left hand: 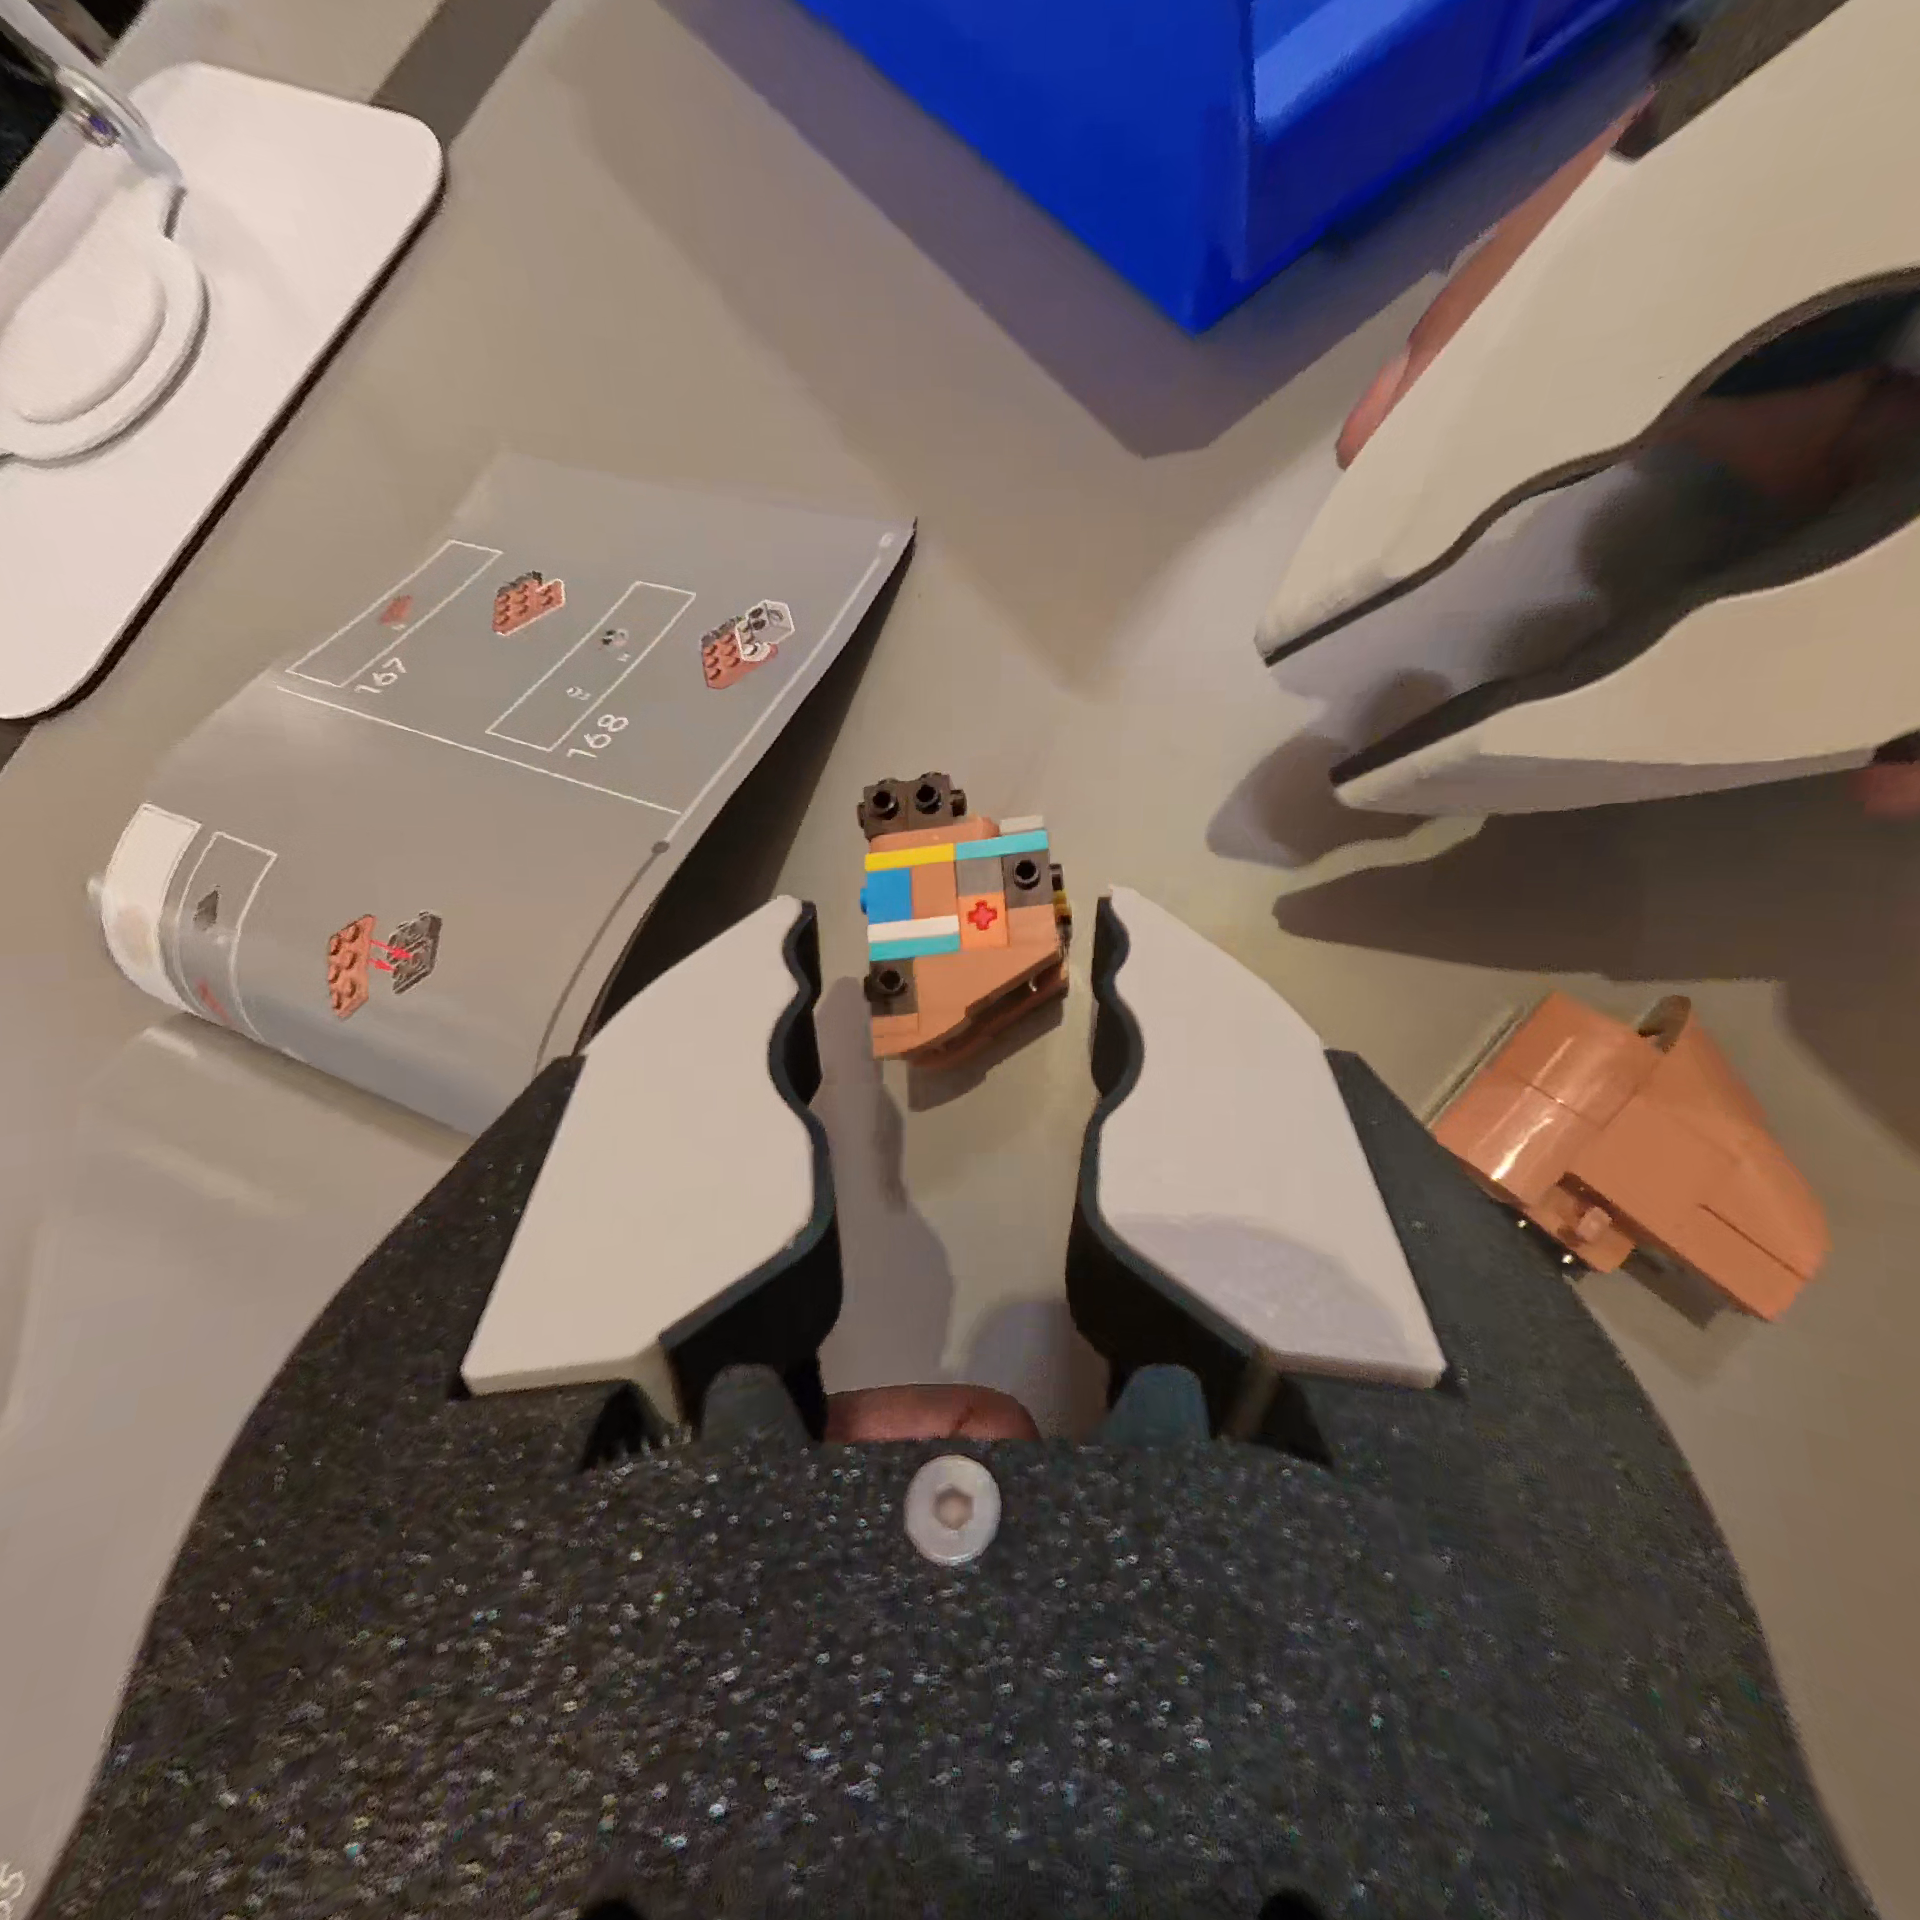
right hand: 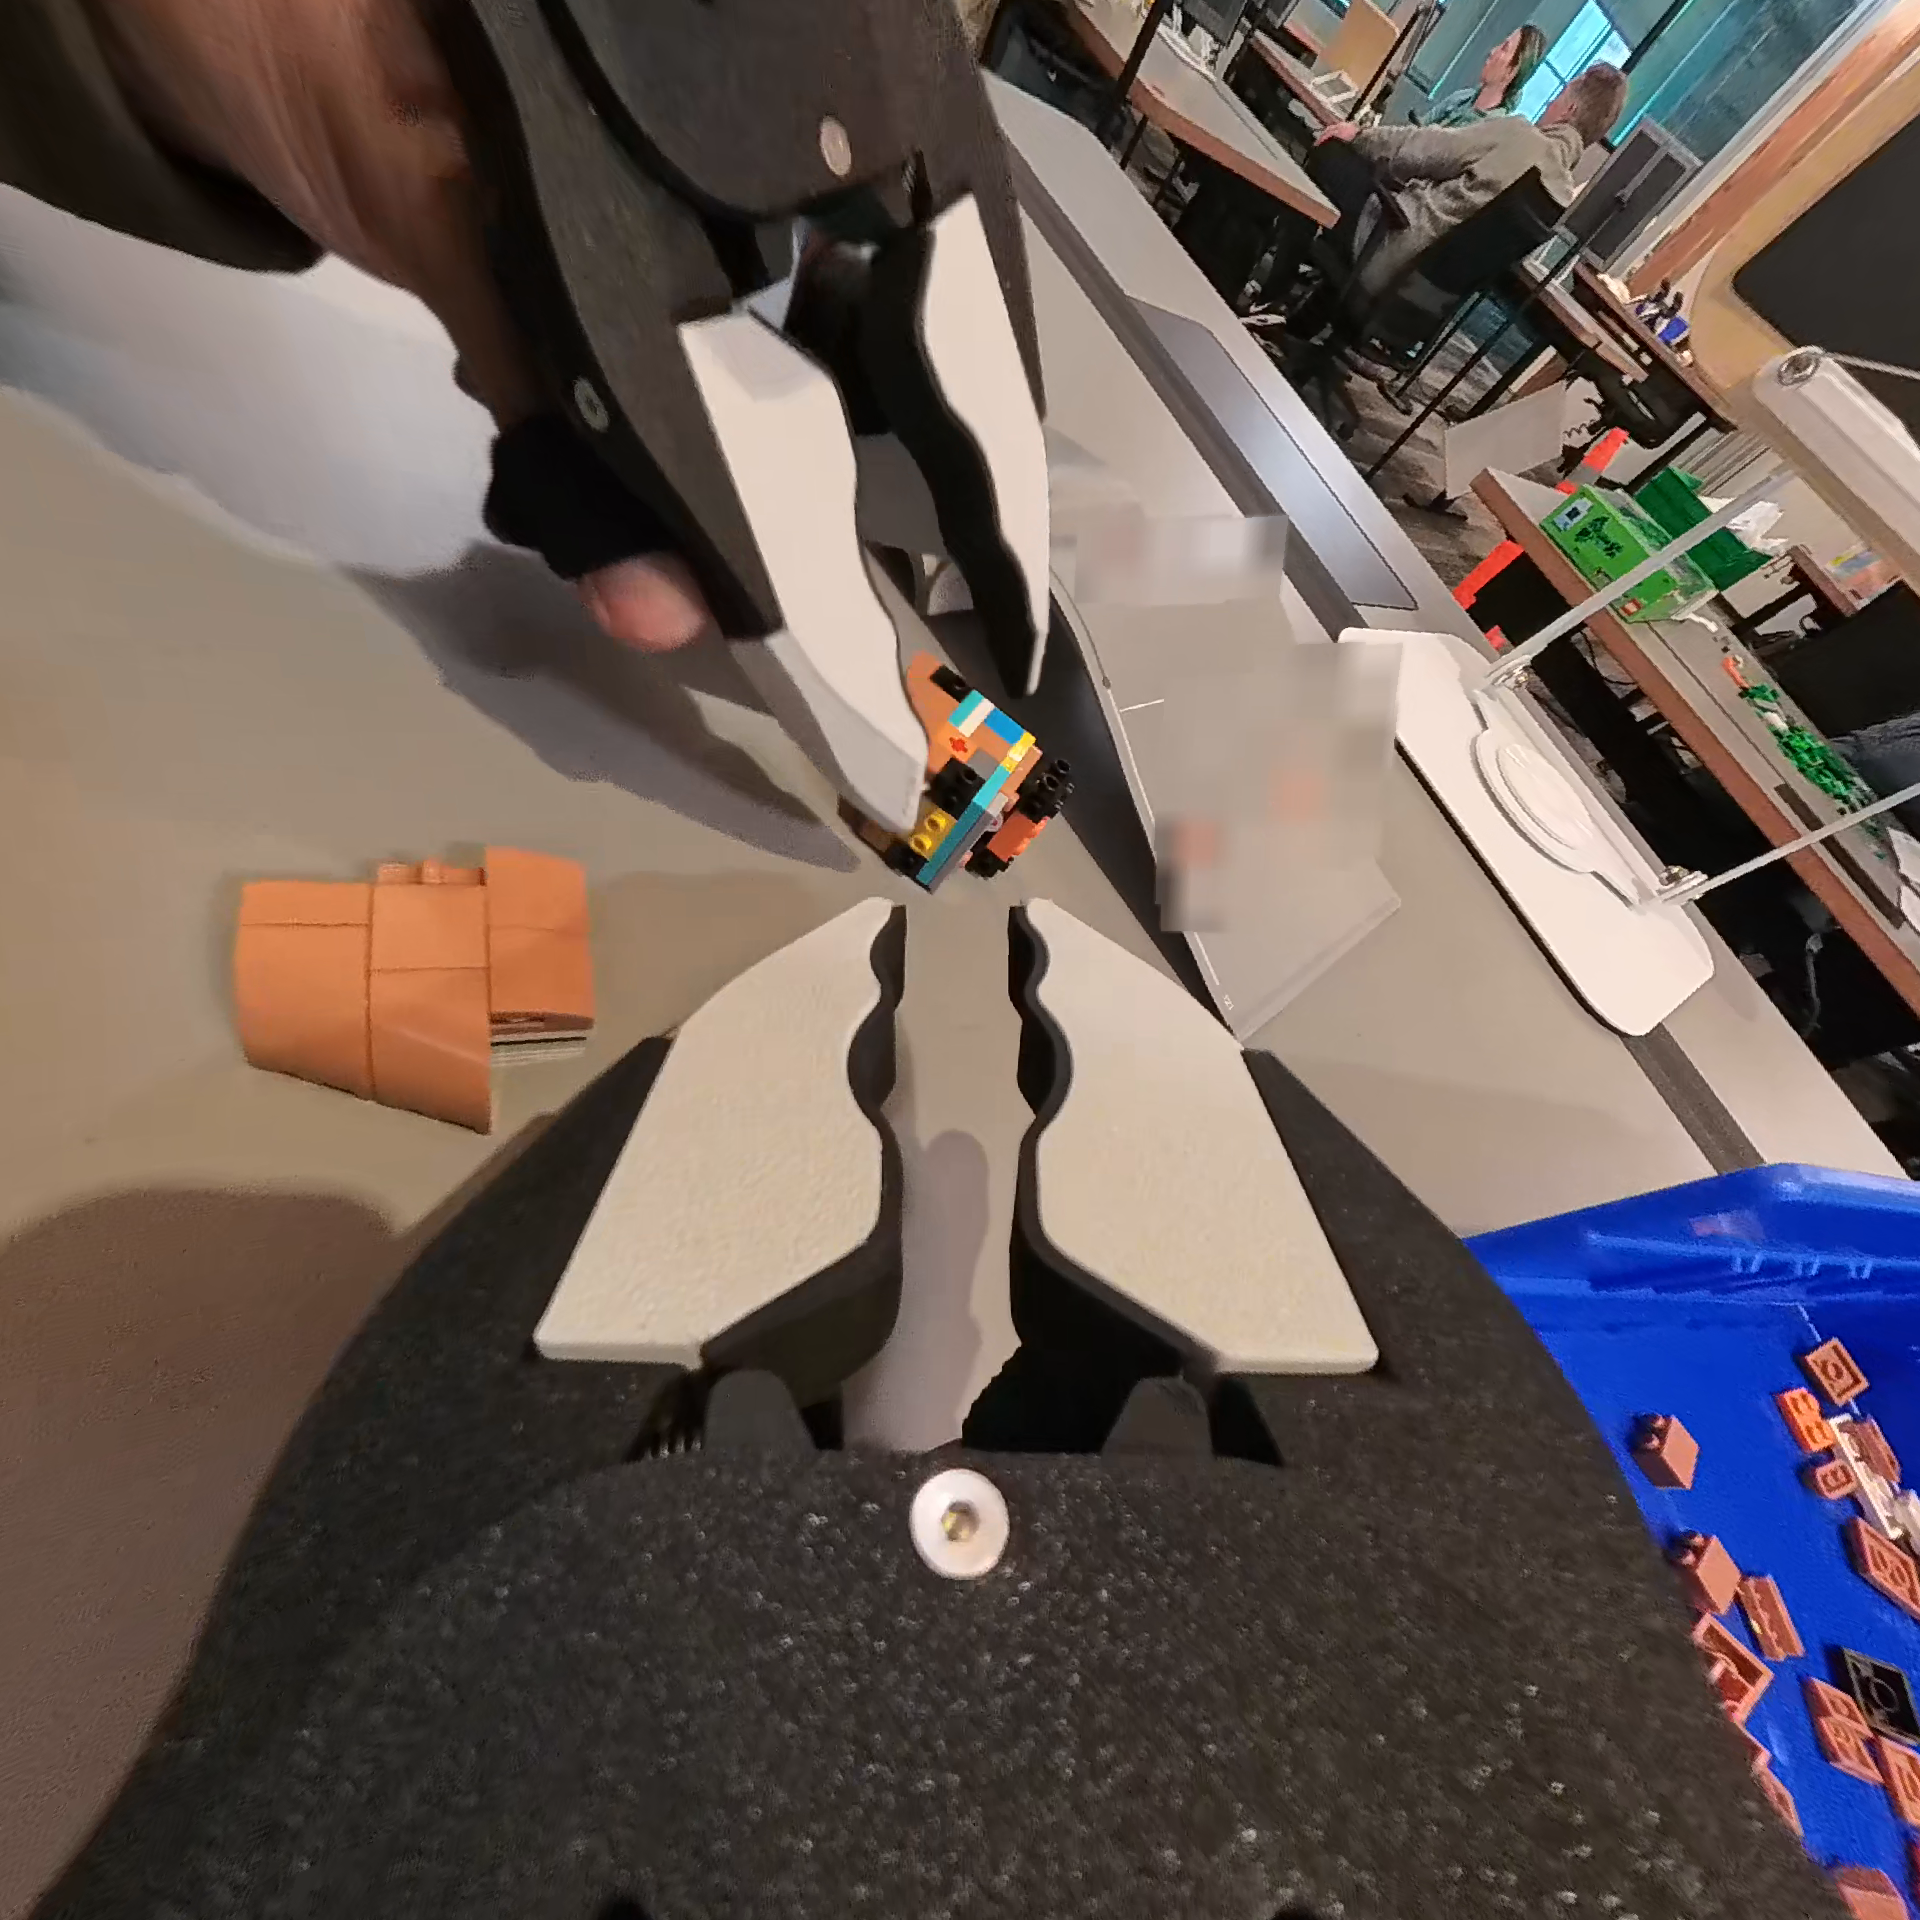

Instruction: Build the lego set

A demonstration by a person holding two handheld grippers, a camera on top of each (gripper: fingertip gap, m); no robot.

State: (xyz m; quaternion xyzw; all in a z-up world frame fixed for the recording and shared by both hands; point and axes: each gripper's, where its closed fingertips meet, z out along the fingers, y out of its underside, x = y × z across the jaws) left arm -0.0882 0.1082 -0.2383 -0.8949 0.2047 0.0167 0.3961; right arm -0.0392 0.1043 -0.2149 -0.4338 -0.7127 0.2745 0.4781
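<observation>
- Grey pads on black foam bodies fill the near part of both wrist views; the left gripper (left hand: 951, 914) has its tongs spread apart with nothing between them, and the right gripper (right hand: 956, 914) is likewise parted and empty, its gap narrower.
- Just past the left gripper's tips sits the small multicoloured lego sub-assembly (left hand: 961, 920) on the grey table (left hand: 1091, 520). From the right wrist view one left finger seems to rest against its side, though contact is hard to confirm.
- Off to the side, near but apart, lies the larger tan brick section (left hand: 1631, 1143), on its own.
- Further out, the instruction booklet (left hand: 499, 790) lies open and curled, with a white pad (left hand: 208, 343) beyond it.
- Furthest is the blue bin (right hand: 1683, 1351), holding loose reddish-brown pieces (right hand: 1818, 1558).
- Judgement: the step in hand looks like closing on the sub-assembly to steady or lift it, likely before a part is added. Next, the left tongs need to straddle it squarely and squeeze on flat faces, not studs.
- Hard to tell: the model's underside, whether it rests flat or tipped, and the bin's far contents, cut off at the frame edge. Motion blur softens the right gripper in the left wrist view.
</observation>
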